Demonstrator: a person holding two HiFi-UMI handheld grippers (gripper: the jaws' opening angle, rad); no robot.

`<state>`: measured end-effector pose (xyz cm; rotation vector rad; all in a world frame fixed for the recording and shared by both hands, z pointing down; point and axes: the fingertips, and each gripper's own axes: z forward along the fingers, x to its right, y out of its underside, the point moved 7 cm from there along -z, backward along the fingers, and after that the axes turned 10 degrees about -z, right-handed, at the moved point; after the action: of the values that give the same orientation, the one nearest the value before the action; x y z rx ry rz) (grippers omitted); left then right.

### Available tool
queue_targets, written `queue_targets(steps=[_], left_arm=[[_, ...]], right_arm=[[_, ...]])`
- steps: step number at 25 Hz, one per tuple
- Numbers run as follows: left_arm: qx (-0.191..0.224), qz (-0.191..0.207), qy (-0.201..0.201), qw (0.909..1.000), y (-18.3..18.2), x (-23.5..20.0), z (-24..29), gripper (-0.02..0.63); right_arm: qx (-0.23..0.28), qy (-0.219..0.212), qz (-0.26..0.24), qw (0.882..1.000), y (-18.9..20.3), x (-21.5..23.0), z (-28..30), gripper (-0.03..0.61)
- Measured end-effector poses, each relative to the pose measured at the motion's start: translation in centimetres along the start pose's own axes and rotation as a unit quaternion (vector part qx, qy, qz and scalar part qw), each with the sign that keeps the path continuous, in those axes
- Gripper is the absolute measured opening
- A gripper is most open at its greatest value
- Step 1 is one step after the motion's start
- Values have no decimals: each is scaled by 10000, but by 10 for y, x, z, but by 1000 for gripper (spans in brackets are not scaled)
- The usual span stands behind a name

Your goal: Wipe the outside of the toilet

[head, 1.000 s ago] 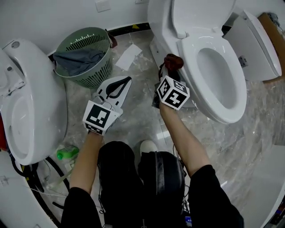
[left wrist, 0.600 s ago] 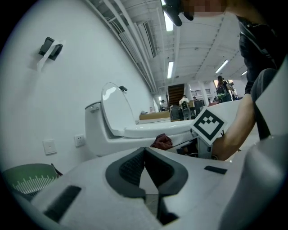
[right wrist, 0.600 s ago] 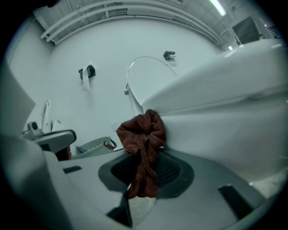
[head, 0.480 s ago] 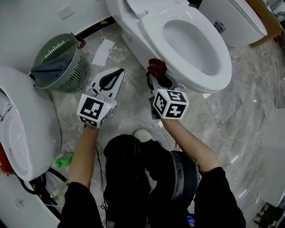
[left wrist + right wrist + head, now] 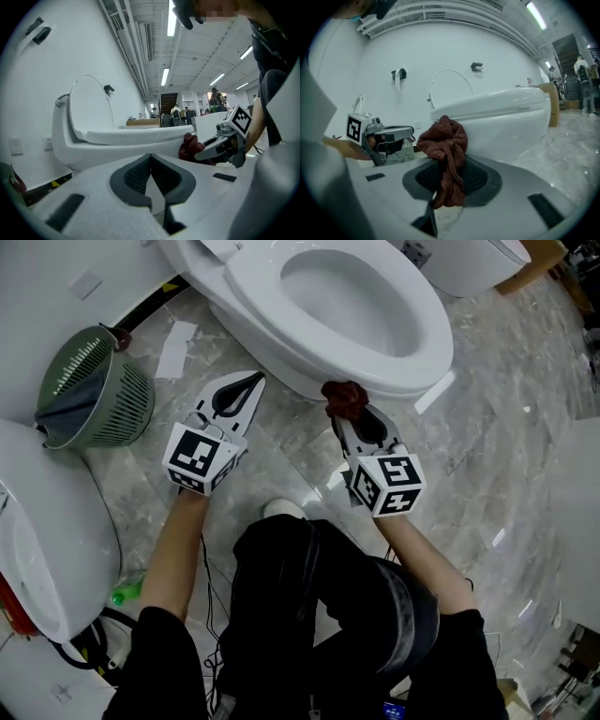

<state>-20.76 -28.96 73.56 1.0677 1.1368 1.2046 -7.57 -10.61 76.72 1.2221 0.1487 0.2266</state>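
**Dark red cloth against the toilet bowl, left gripper idle**

The right gripper is clamping its two jaws on a crumpled dark red cloth, which is bulging out past the jaw tips and hanging down between the black pads in the right gripper view. The cloth is pressing against the outside of the white ceramic toilet, on the bowl's near side just under the overhanging seat rim. The toilet's oval seat is lying down and its lid is standing upright at the far end.

The left gripper is hovering to the left of the right one, near the bowl but apart from it. Its jaws are closing tip to tip with nothing between them, leaving only the oval gap between the pads.

A round green plastic slotted basket is standing at the far left on the grey marbled floor, with a grey fabric lying inside. A white sheet of paper is lying flat between the basket and the toilet. A second white toilet is filling the near left edge, and a small green bottle is lying on the floor beside it.
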Motion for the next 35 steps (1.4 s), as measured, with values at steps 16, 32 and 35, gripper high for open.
queue_targets(steps=[16, 32, 35], left_arm=[[123, -274, -203, 9993, 9, 16, -3, 3], [24, -515, -2134, 9756, 37, -48, -170, 3], [-22, -585, -2369, 9698, 43, -52, -197, 3]], right_arm=[[-57, -289, -554, 9980, 25, 1, -27, 104], [92, -819, -351, 9960, -54, -134, 180, 104], [-42, -636, -244, 9977, -59, -140, 204, 104]])
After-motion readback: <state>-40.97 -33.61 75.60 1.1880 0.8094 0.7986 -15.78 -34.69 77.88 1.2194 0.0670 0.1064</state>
